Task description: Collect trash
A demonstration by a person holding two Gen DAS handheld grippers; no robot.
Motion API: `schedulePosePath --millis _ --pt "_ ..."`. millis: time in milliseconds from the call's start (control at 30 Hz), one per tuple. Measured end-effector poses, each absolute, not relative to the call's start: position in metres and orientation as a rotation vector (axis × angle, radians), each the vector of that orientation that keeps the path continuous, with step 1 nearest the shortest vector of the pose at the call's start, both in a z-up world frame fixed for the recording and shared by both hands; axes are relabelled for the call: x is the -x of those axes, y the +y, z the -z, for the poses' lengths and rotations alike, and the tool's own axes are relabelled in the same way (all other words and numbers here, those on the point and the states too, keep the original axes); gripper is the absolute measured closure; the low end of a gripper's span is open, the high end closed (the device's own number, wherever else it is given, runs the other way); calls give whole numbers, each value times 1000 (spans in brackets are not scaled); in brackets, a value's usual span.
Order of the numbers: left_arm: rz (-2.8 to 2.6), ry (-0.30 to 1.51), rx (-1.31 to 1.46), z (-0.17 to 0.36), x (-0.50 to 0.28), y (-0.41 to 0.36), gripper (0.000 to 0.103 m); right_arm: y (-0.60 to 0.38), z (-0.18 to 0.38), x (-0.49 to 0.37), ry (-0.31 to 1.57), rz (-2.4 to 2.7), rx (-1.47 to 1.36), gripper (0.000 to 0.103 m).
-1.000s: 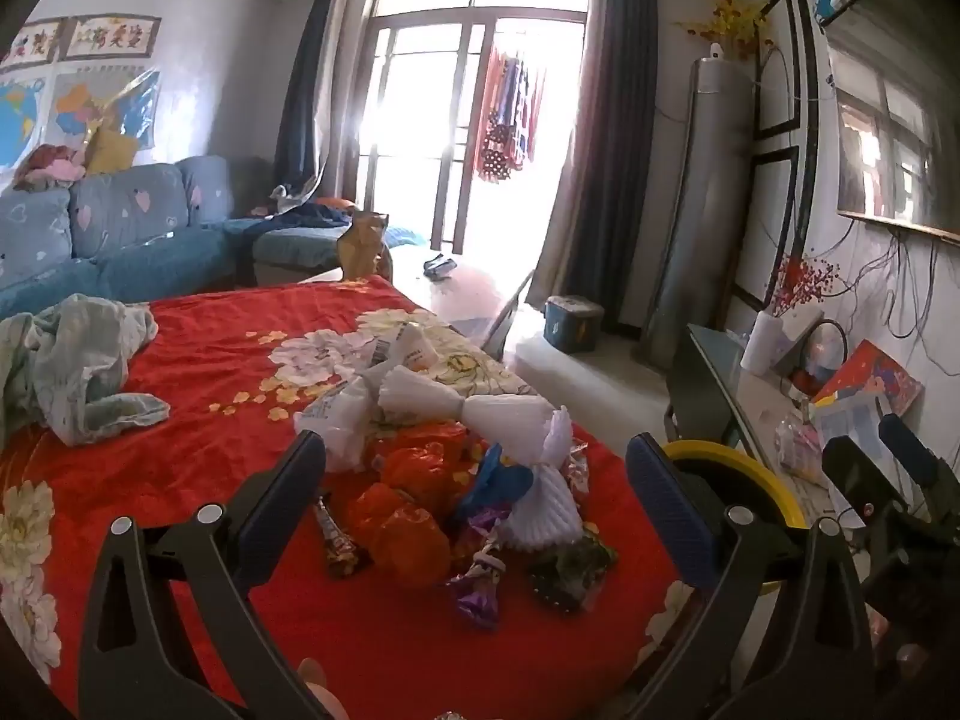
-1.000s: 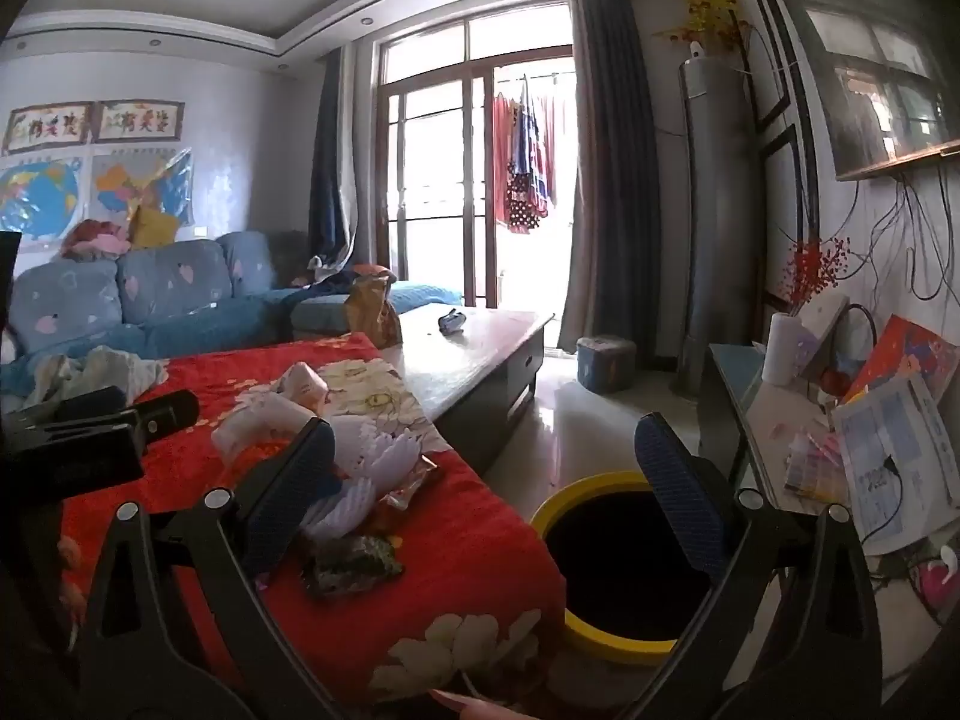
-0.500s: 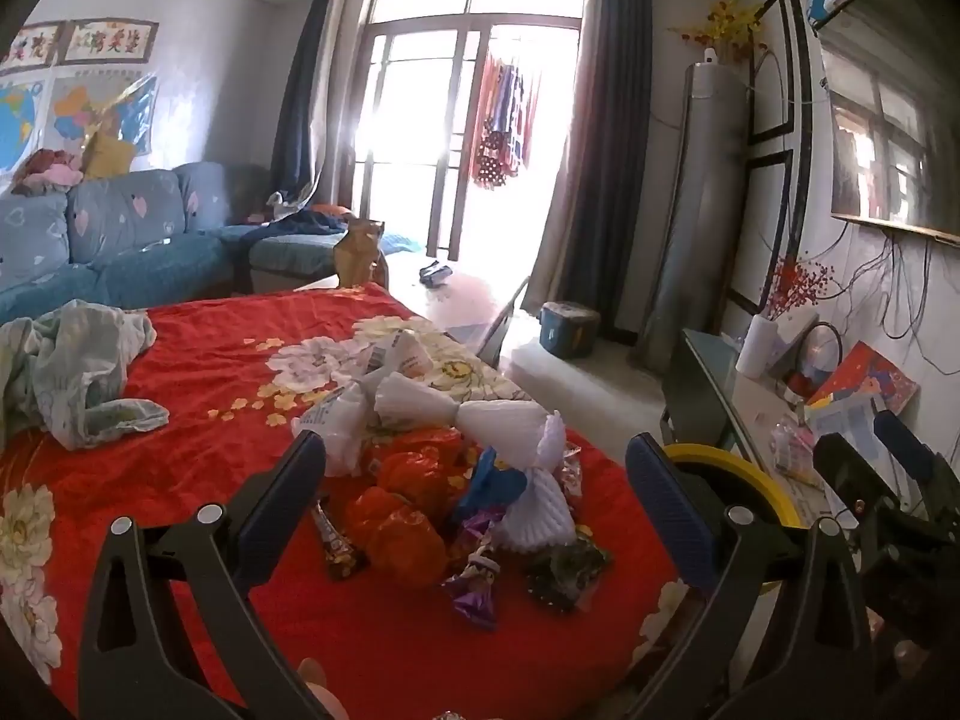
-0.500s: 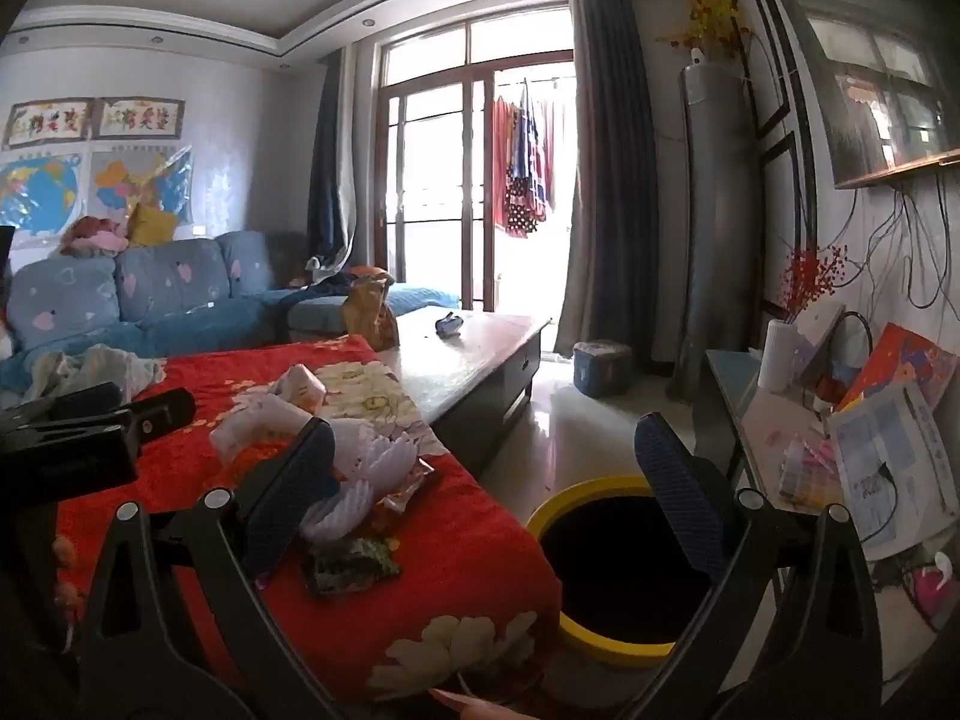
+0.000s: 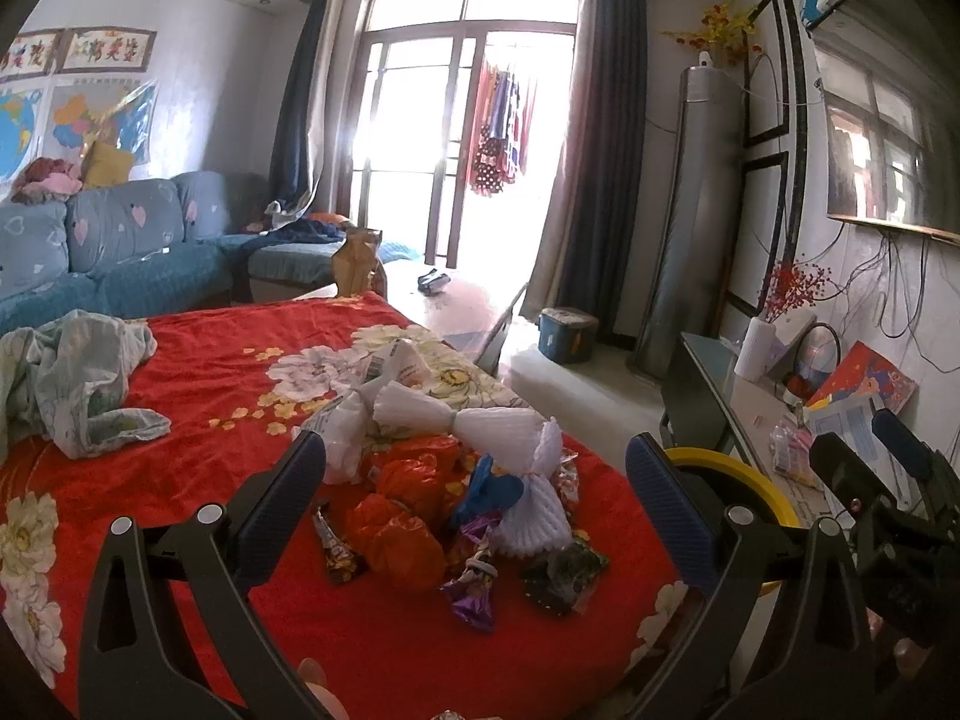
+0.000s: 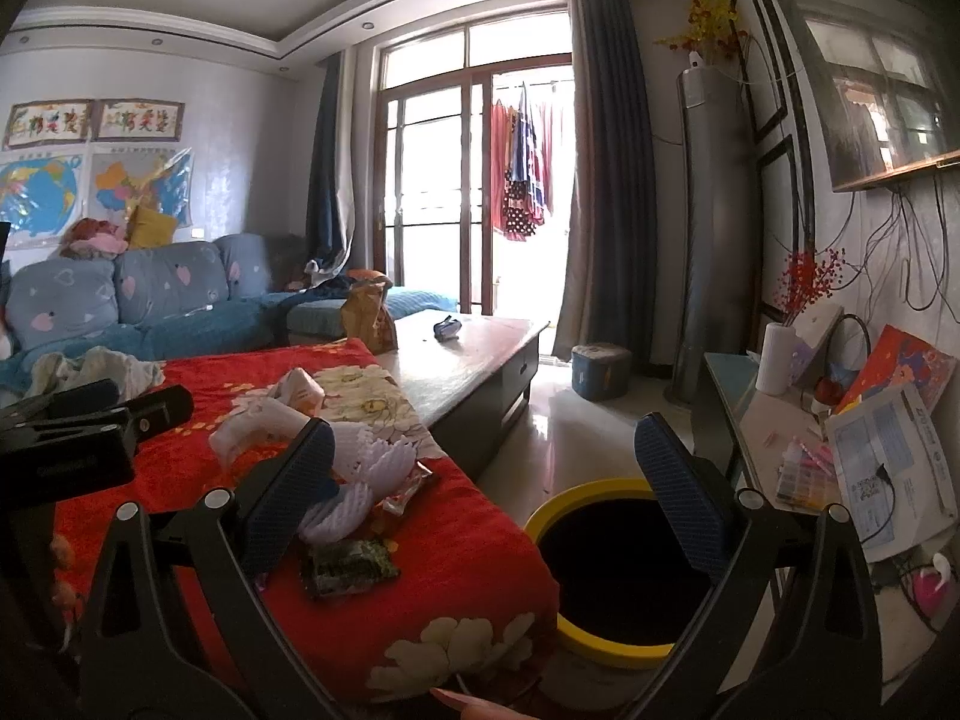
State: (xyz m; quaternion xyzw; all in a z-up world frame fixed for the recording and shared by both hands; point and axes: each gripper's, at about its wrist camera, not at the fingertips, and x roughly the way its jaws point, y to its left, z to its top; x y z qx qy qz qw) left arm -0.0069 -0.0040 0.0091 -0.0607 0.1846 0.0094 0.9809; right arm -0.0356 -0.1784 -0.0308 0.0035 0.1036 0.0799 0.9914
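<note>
A heap of trash (image 5: 456, 498) lies on the cloth (image 5: 198, 372) near its right edge; a rag (image 5: 72, 372) lies well apart to the left; the bin (image 6: 606, 564) stands on the floor just right of the cloth; the sofa (image 5: 120, 252) stands behind; a side table (image 6: 774, 414) runs along the right wall beyond the bin.

Home living room: blue sofa (image 6: 150, 306), coffee table (image 6: 474, 354), curtained balcony door (image 6: 474, 180), probably wall-mounted TV (image 6: 876, 96).

Red floral cloth (image 5: 198, 372); yellow-rimmed bin (image 6: 606, 489).
</note>
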Motion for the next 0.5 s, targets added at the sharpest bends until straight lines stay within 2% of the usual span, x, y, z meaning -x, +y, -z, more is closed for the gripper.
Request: schedulePosePath --millis 500 --pt "-21 369 120 -8 8 -5 6 -179 31 36 208 -161 -7 11"
